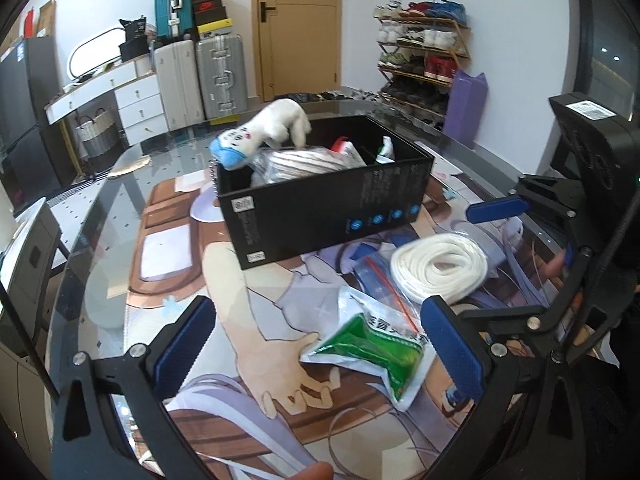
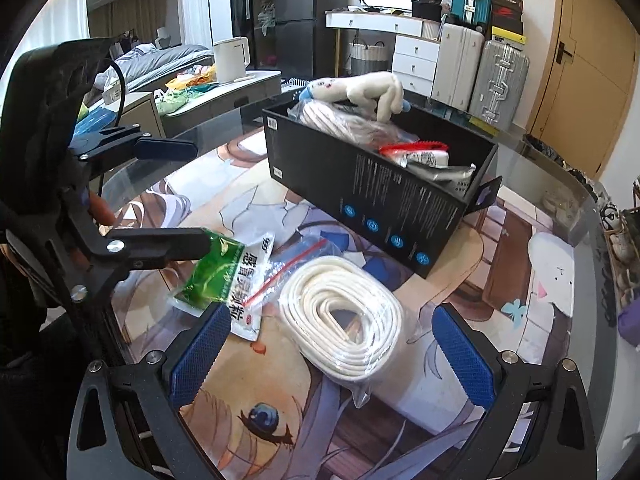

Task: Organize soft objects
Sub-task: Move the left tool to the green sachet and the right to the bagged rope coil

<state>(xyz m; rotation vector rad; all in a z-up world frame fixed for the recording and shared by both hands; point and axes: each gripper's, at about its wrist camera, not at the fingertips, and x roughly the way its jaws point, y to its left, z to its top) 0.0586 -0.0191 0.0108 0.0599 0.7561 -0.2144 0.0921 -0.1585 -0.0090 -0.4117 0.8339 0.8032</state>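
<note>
A black box stands on the printed mat. It holds a bagged rope coil and some packets, and a white plush toy leans over its far rim. My left gripper is open, with a green-and-white packet lying flat between its fingers. My right gripper is also open, and a white rope coil in a clear bag lies between its pads. One right-gripper finger shows beyond the coil.
A clear zip bag with a red strip lies between the packet and the coil. The mat covers a round glass table. Suitcases, a shoe rack and a white kettle stand beyond.
</note>
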